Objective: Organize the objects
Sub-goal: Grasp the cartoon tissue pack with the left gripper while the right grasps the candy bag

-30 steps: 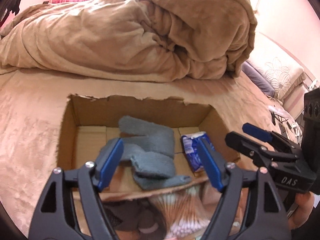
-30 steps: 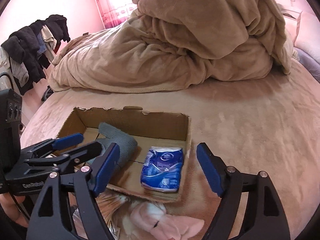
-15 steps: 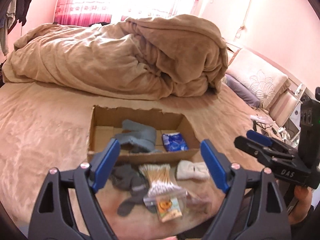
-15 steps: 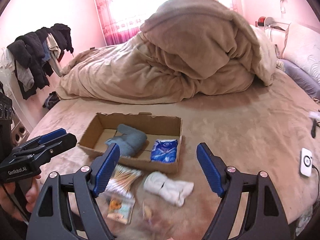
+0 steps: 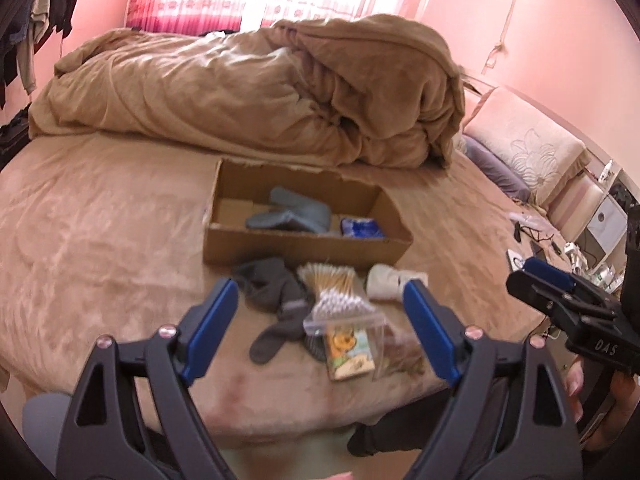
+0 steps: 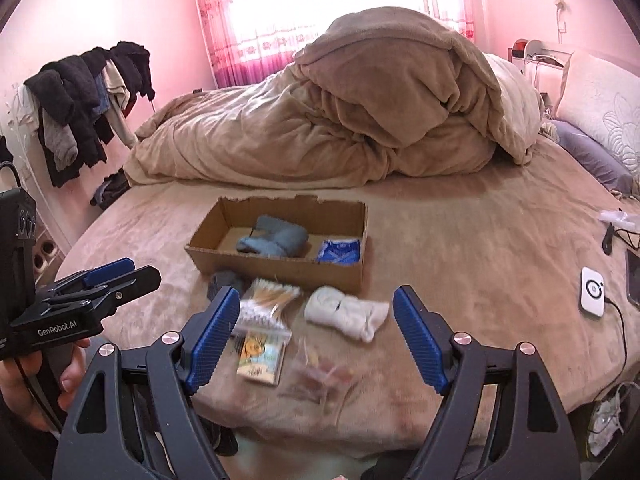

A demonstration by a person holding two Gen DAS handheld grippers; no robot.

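Observation:
A cardboard box (image 5: 280, 246) (image 6: 280, 270) sits on the bed and holds a blue-grey sock (image 5: 296, 214) (image 6: 276, 236) and a blue tissue pack (image 5: 362, 228) (image 6: 340, 250). In front of it lie a dark grey sock (image 5: 276, 292), a bag of cotton swabs (image 5: 332, 292) (image 6: 268, 304), a white sock (image 5: 386, 286) (image 6: 346, 312), a cartoon card packet (image 5: 350, 352) (image 6: 260, 356) and a clear bag (image 6: 316, 380). My left gripper (image 5: 320, 332) and right gripper (image 6: 316, 336) are open, empty, held back above the bed's near edge.
A heaped tan duvet (image 6: 360, 112) fills the far bed. Pillows (image 6: 600, 96) lie at right. A white charger (image 6: 592, 290) with cable lies on the bed's right side. Clothes hang on a rack (image 6: 80, 100) at left.
Both grippers have pulled back and up from the box. The loose items in front of the box have come into full view.

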